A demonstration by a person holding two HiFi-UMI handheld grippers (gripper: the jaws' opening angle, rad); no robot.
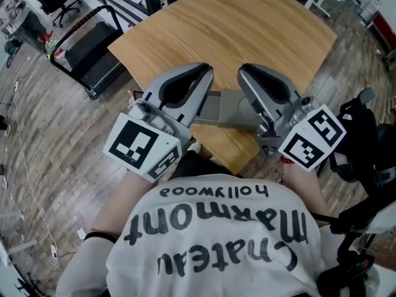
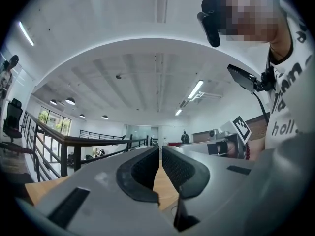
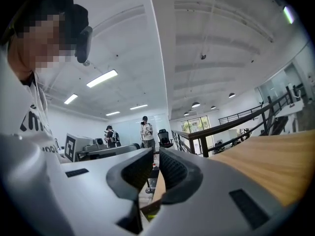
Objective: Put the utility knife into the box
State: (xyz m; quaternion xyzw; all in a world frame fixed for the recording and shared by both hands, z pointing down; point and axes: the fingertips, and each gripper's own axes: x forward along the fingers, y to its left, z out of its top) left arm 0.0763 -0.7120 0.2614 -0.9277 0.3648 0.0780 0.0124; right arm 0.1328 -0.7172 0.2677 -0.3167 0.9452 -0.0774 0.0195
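Left gripper (image 2: 160, 150): your jaws are clenched, gripping nothing.
Right gripper (image 3: 156, 155): your jaws are clenched too, empty.
Desk (image 1: 235, 23): wooden, at 12 o'clock; both grippers hover over its near edge.

The person's white fabric shirt (image 1: 216, 240), at six o'clock in the head view, reads "Chateau Marmont hollywood", printed upside down.
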